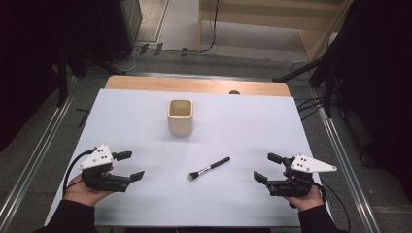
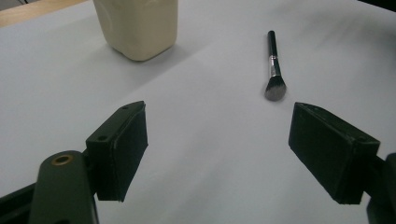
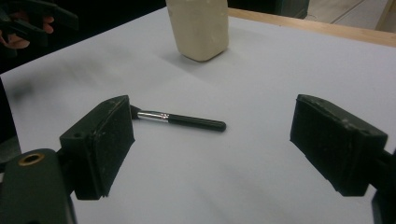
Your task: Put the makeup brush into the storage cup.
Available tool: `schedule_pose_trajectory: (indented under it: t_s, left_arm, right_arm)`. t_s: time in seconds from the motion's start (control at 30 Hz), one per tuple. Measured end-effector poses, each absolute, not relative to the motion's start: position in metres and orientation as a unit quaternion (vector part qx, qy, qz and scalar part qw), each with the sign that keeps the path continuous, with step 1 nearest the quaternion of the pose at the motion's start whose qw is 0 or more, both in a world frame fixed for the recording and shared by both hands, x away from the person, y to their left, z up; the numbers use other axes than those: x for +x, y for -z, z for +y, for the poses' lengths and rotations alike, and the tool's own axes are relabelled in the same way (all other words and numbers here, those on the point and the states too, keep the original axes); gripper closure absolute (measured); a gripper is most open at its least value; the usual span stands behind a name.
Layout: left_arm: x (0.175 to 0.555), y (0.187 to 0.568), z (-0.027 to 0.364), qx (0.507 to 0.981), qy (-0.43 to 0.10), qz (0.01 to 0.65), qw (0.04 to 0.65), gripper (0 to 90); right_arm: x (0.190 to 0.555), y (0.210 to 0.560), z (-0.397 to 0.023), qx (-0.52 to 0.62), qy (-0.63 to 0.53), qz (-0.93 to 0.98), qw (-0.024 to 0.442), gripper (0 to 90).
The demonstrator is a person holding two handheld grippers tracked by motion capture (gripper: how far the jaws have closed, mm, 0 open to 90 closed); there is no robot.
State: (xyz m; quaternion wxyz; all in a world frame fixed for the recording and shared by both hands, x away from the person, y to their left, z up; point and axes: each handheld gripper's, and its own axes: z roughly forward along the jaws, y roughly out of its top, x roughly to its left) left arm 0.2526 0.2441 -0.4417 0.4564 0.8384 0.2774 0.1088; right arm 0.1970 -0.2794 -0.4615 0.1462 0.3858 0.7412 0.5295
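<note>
A person's two hands reach in from the near edge of a table covered with a white sheet (image 1: 145,111), each holding a black two-jaw gripper. In the high view, the left gripper (image 1: 130,165) sits near the left front corner and the right gripper (image 1: 267,167) near the right front corner, both pointing inward toward the middle. The jaws of both stand wide apart with nothing between them — neither touches anything on the sheet.

Between the two grippers, lying flat on the sheet, is a small makeup brush (image 1: 209,168) with a black handle, a silver ferrule and dark bristles. It lies at a slant: the bristle end points toward the person and to the left, the handle end away and to the right. It is well apart from both grippers.

Farther back, near the middle of the table, a cream-coloured, square-sided cup (image 1: 180,117) stands upright with its open mouth facing up, apart from the brush.

In the left gripper view the brush lies ahead, nearer the right-hand jaw — in the right gripper view its bristle end is hidden behind the left-hand jaw.
</note>
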Motion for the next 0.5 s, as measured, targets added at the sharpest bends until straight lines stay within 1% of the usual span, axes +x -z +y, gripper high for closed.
schedule_pose_trajectory:
  t_s: [0.5]
  left_arm:
    - [0.2533,0.4419,0.25,0.835,-0.11,0.286,0.457,20.2]
  right_arm:
    - [0.1984,0.4625,-0.276,0.379,-0.529,0.747,0.137,14.2]
